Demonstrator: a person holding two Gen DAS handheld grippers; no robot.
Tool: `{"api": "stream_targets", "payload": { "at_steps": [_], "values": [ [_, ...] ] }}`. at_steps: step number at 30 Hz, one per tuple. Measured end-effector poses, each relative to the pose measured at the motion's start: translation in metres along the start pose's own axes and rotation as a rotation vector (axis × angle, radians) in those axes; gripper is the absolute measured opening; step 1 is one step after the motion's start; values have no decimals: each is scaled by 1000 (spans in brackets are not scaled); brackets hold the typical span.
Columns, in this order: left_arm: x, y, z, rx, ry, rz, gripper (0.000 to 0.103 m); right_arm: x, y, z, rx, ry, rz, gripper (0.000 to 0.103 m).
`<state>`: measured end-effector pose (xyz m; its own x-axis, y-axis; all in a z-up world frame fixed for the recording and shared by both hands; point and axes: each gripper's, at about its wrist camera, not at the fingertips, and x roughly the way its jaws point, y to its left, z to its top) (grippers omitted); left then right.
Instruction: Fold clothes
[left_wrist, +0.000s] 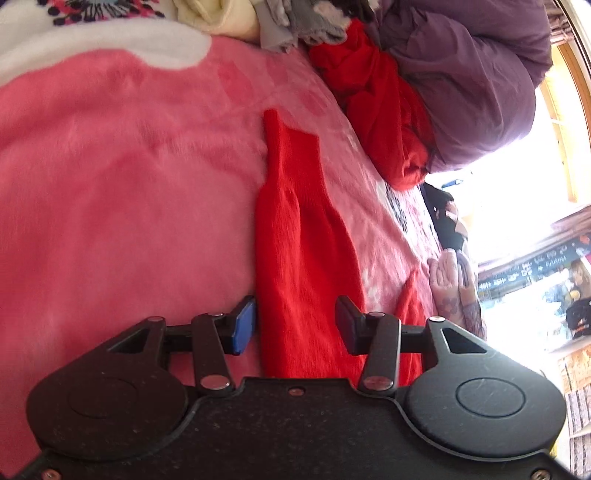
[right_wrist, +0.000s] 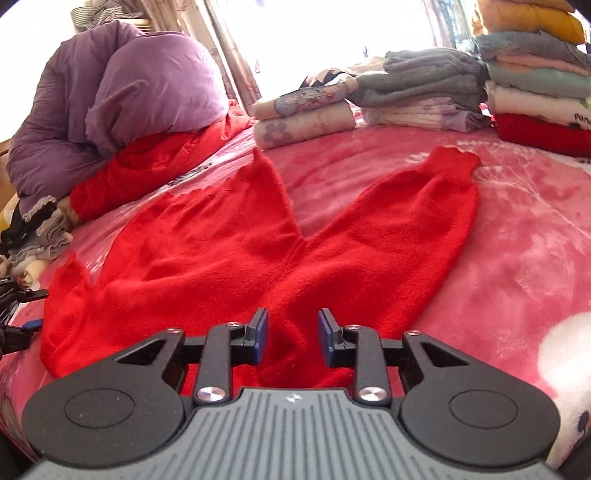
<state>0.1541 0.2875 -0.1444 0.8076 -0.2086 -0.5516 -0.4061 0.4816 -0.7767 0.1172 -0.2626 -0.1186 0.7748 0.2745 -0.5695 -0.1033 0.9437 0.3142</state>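
Lying flat on the pink blanket (right_wrist: 517, 229), the red sweater (right_wrist: 221, 251) spreads its two sleeves wide. Right gripper (right_wrist: 292, 338) hovers over the middle, jaws apart, gripping nothing. Left gripper (left_wrist: 295, 325) straddles one sleeve (left_wrist: 295, 221), jaws parted too. Folded stacks (right_wrist: 417, 96) wait behind.

left tool (left_wrist: 295, 325): black body, blue pads, silver screws | right tool (right_wrist: 291, 338): black linkage, grey ribbed housing, blue pads
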Motion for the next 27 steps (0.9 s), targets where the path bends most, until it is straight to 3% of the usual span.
{"api": "stream_targets", "payload": {
  "at_steps": [3, 5, 6, 7, 11, 15, 18, 19, 21, 23, 27],
  "values": [
    [8, 1, 15, -11, -25, 3, 45, 5, 2, -1, -19, 0, 0, 32],
    [12, 0, 22, 2, -42, 17, 40, 8, 6, -2, -43, 8, 7, 33],
    [13, -1, 24, 22, -51, 33, 15, 8, 8, -3, -60, 8, 0, 34],
    [13, -4, 26, 51, -63, 60, 1, 9, 11, -4, -77, 7, -6, 34],
    [-10, -1, 31, 54, -131, 36, 1, 13, 21, -7, -146, 5, -33, 35],
    [-9, 11, 36, 46, -117, 124, 3, 16, 31, -11, -215, 2, -60, 41],
    [-13, 21, 42, -15, -128, 102, 29, 19, 38, -13, -267, 1, -80, 42],
    [-15, 21, 43, -9, -144, 105, 30, 20, 40, -14, -284, 0, -87, 42],
    [-18, 11, 43, 29, -194, 125, 30, 20, 46, -16, -323, -8, -96, 42],
    [-20, -1, 41, 88, -222, 98, 30, 12, 59, -20, -391, -50, -76, 42],
    [-9, -31, 29, 238, -159, -24, 30, 2, 87, -30, -521, -101, -2, 39]
  ]
}}
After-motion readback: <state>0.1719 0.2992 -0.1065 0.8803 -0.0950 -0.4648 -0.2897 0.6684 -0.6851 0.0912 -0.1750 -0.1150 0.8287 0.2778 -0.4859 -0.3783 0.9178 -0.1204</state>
